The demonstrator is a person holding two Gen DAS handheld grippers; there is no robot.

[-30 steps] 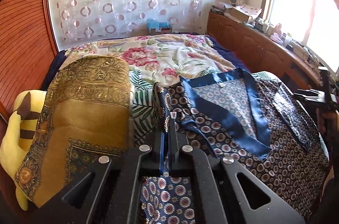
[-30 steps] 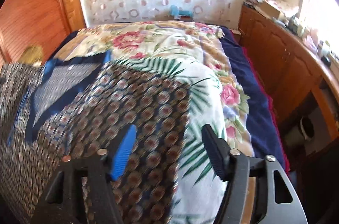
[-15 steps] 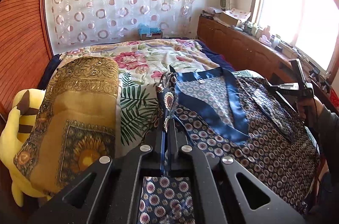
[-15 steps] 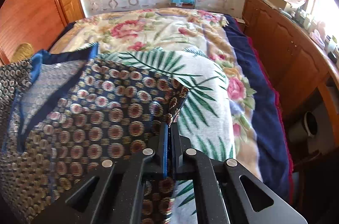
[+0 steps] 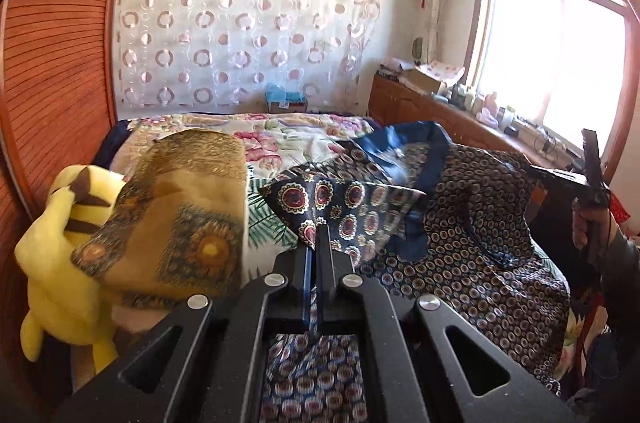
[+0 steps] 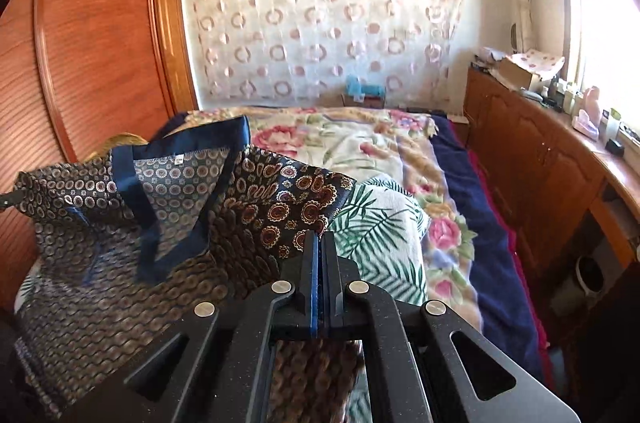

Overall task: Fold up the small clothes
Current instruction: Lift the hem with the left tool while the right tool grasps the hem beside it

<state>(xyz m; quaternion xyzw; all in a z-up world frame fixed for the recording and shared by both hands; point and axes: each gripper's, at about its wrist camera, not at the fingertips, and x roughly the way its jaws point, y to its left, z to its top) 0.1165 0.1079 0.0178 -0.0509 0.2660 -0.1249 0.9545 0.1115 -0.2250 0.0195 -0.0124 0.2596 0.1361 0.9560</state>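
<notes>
A small dark-blue patterned garment (image 5: 472, 223) with a plain blue neck trim (image 6: 188, 143) is held up above the bed. My left gripper (image 5: 318, 235) is shut on its left shoulder corner. My right gripper (image 6: 319, 243) is shut on its right shoulder corner. The garment hangs between the two grippers and its lower part rests on the bed. The right gripper also shows at the right edge of the left wrist view (image 5: 592, 179), held in a hand.
The bed carries a floral blanket (image 6: 360, 147). A folded golden patterned cloth (image 5: 180, 215) and a yellow plush toy (image 5: 60, 255) lie at the left. A wooden wardrobe (image 6: 100, 43) stands left, a wooden cabinet (image 6: 540, 151) with clutter right under the window.
My right gripper closed on the garment's right corner. Both grippers then rose, lifting the garment's upper part off the bed.
</notes>
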